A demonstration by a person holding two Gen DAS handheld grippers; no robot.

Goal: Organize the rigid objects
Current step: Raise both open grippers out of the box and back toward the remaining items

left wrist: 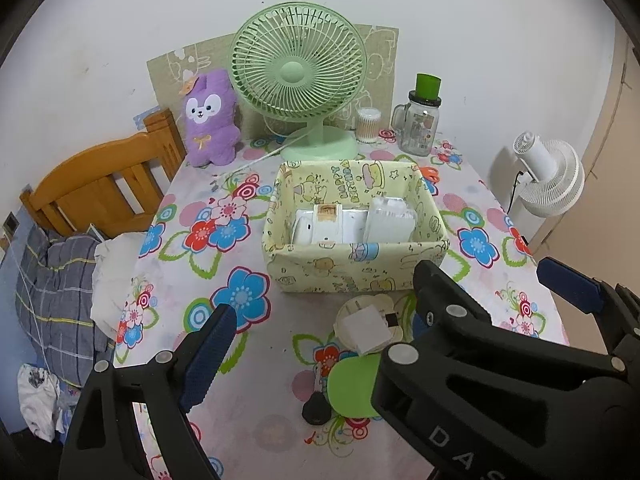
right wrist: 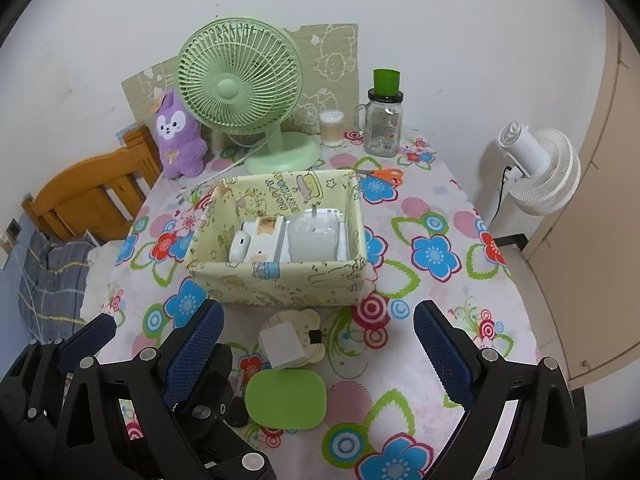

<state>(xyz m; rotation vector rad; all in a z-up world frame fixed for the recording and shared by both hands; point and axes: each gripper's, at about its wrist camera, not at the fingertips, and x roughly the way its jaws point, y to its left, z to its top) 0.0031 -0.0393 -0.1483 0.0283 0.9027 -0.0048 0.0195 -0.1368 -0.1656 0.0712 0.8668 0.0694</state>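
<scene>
A yellow patterned fabric box (left wrist: 352,268) (right wrist: 280,276) stands mid-table and holds white boxes and a clear plastic pack (right wrist: 314,236). In front of it lie a white cube charger (left wrist: 370,330) (right wrist: 282,342) on a cream round piece, and a green flat disc (left wrist: 352,386) (right wrist: 286,398) with a small black object (left wrist: 316,410) beside it. My left gripper (left wrist: 320,320) is open above these items. My right gripper (right wrist: 316,344) is open, the charger and disc between its fingers. The right gripper (left wrist: 492,292) shows in the left wrist view; the left one (right wrist: 92,336) shows in the right wrist view.
At the table's back stand a green fan (right wrist: 240,88), a purple plush (right wrist: 178,140), a cotton swab tub (right wrist: 332,128) and a glass jar with green cup (right wrist: 384,120). Orange scissors (right wrist: 382,176) lie behind the box. A wooden bed (left wrist: 100,188) is left, a white fan (right wrist: 536,168) right.
</scene>
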